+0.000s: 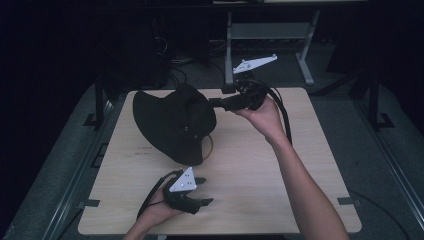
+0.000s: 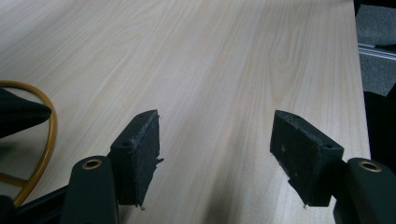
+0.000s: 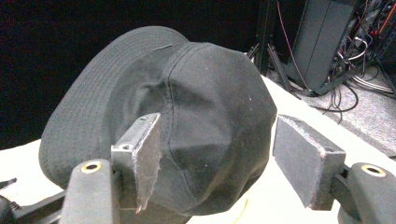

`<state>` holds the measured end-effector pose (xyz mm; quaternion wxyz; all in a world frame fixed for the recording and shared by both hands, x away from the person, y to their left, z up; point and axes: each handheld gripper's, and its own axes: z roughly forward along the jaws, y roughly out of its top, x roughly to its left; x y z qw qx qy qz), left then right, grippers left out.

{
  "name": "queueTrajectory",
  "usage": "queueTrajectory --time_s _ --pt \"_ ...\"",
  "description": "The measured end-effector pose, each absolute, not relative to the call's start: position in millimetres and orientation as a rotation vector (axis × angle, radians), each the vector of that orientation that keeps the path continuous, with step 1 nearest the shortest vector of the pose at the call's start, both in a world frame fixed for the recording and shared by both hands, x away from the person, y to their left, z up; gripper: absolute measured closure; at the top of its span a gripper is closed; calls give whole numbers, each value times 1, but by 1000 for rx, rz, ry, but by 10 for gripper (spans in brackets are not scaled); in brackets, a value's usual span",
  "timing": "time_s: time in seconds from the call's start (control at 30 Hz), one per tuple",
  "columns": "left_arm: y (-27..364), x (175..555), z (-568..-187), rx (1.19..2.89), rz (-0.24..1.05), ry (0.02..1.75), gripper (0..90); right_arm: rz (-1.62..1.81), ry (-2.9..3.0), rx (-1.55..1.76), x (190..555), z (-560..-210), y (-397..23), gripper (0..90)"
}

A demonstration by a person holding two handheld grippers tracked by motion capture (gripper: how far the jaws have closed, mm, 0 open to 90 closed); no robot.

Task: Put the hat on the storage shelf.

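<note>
High view, floppy black cloth hat (image 1: 172, 122), pale woodgrain table (image 1: 250, 175)

A black hat (image 1: 172, 122) sits propped on the wooden table (image 1: 260, 180). The right gripper (image 1: 216, 103) points at its crown, fingertips just beside the fabric. The left gripper (image 1: 202, 191) rests on the table, the hat's brim just beyond its fingertips.

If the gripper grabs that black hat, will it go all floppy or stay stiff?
The black hat would probably flop: it looks like soft stitched cloth, and its crown is dented and creased. The wide brim may droop when lifted. It is likely light for its size, and should slide across the smooth wooden table rather than roll.
</note>
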<state>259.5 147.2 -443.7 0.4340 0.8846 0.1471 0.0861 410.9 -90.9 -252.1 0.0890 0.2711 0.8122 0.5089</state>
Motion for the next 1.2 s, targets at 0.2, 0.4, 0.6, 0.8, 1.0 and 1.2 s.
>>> queueTrajectory --time_s 0.2,0.4,0.6,0.8,1.0,1.2 --pt "148 260 -444 2206 217 370 321 1505 2414 826 410 -255 -99 305" --pt "148 261 -444 2206 228 363 315 1500 2409 857 410 -260 -107 280" --pt "145 260 -445 2205 221 364 309 1507 2397 874 407 -264 -115 275" --pt "145 260 -446 2205 220 370 305 1494 2399 892 407 -269 -123 267" --pt "144 259 -446 2215 221 356 302 1497 2389 900 405 -272 -130 267" --pt "143 259 -446 2219 224 352 299 1489 2386 922 401 -279 -139 267"
